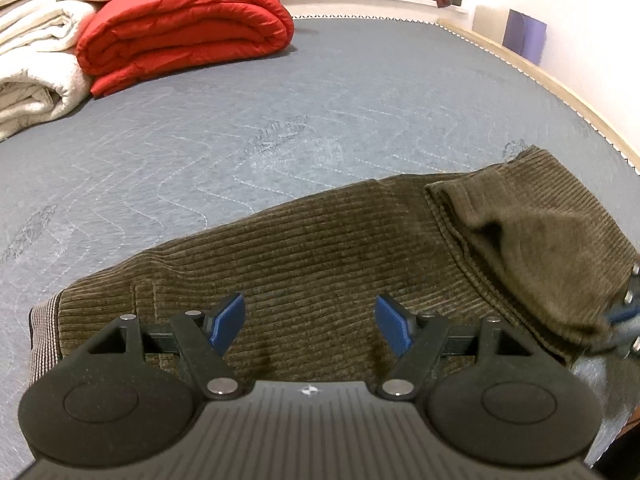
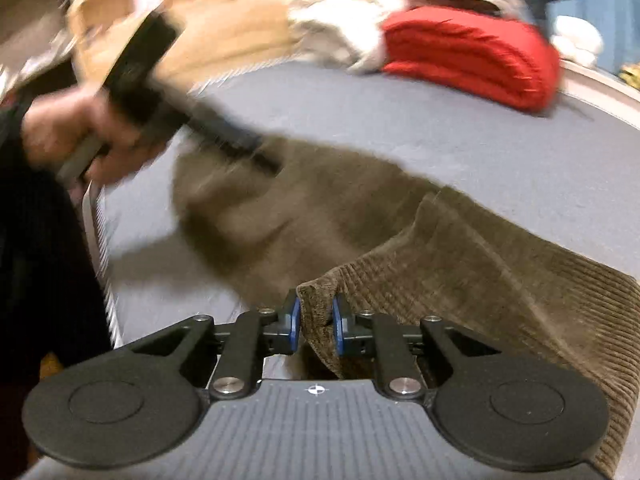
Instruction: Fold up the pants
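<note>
Corduroy pants (image 1: pixel 320 248), olive-brown, lie across the grey mattress (image 1: pixel 280 112) through the lower middle of the left wrist view, waistband at lower left, with the left gripper (image 1: pixel 310 326) poised over them, jaws apart and empty, likely ready to pin or take the cloth. At the right edge a leg end is lifted and turned back; the right gripper (image 2: pixel 316 320) is clamped on that hem, presumably to carry it over for a fold. Right wrist view is badly smeared, so the hand (image 2: pixel 80 128) at upper left and the far pants stay vague.
</note>
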`<state>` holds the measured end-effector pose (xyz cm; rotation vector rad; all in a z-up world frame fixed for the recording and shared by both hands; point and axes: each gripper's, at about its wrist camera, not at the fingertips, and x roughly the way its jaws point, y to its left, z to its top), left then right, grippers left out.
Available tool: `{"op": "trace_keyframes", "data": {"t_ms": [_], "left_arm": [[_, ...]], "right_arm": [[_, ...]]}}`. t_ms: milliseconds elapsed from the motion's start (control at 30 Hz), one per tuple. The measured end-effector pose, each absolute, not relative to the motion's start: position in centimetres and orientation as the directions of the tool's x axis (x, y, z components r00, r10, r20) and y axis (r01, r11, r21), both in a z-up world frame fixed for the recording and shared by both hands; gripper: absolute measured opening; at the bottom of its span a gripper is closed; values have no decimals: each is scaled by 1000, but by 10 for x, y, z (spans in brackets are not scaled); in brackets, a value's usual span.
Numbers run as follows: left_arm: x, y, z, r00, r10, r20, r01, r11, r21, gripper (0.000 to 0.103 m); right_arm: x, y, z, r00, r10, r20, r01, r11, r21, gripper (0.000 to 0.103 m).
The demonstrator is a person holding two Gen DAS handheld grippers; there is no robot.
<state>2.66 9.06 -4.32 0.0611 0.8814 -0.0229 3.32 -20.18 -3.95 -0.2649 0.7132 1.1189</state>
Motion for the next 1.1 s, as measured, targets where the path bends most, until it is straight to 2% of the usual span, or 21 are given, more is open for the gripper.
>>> {"op": "trace_keyframes", "data": {"t_ms": [100, 133, 167, 233, 267, 400, 433, 467, 500, 533, 567, 600, 733, 833, 900, 967, 1100], "left_arm": [[29, 90, -44, 633, 8, -774, 44, 998, 45, 77], [29, 90, -44, 633, 8, -774, 43, 998, 46, 77], [29, 89, -44, 633, 7, -774, 44, 998, 46, 78], [30, 87, -44, 632, 5, -775, 49, 998, 47, 79], [30, 86, -45, 630, 6, -776, 53, 997, 50, 80], [32, 83, -48, 627, 8, -779, 60, 996, 58, 80], [32, 83, -47, 627, 8, -779, 58, 997, 57, 80], [32, 84, -47, 629, 8, -778, 54, 997, 55, 80], [32, 85, -46, 630, 8, -777, 52, 997, 52, 80], [32, 86, -46, 631, 8, -776, 49, 998, 50, 80], [32, 88, -45, 633, 9, -774, 45, 998, 48, 80], [32, 89, -45, 634, 9, -773, 42, 998, 46, 80], [30, 92, -43, 638, 9, -770, 36, 998, 42, 80], [30, 95, -43, 639, 11, -769, 31, 999, 40, 80], [30, 97, -42, 638, 15, -770, 24, 999, 40, 80], [29, 99, -43, 635, 17, -772, 16, 999, 36, 80], [29, 99, -41, 635, 14, -772, 16, 999, 31, 80]], "right_arm": [[17, -196, -61, 273, 644, -715, -913, 408, 19, 24], [13, -193, -66, 279, 628, -726, -917, 400, -7, 33], [8, -190, -69, 287, 619, -731, -922, 385, -36, 48], [2, -186, -72, 306, 624, -719, -924, 376, -66, 66], [0, -183, -73, 316, 624, -715, -923, 375, -80, 68], [0, -171, -77, 369, 589, -719, -914, 372, -163, 66], [1, -169, -78, 372, 581, -724, -914, 367, -175, 62], [2, -167, -79, 378, 569, -731, -912, 366, -187, 50], [5, -166, -77, 374, 569, -733, -912, 368, -180, 45], [10, -168, -73, 360, 582, -729, -914, 379, -148, 31], [17, -171, -65, 350, 594, -725, -911, 397, -114, 24], [25, -176, -57, 344, 614, -710, -903, 424, -71, 24], [66, -216, -5, 468, 717, -517, -777, 612, 145, 22], [81, -253, 28, 614, 730, -299, -646, 683, 340, 23], [76, -251, 35, 601, 762, -241, -679, 646, 349, 23], [67, -228, 28, 535, 791, -298, -740, 608, 285, 23], [39, -161, -30, 370, 721, -586, -849, 519, 103, 26]]}}
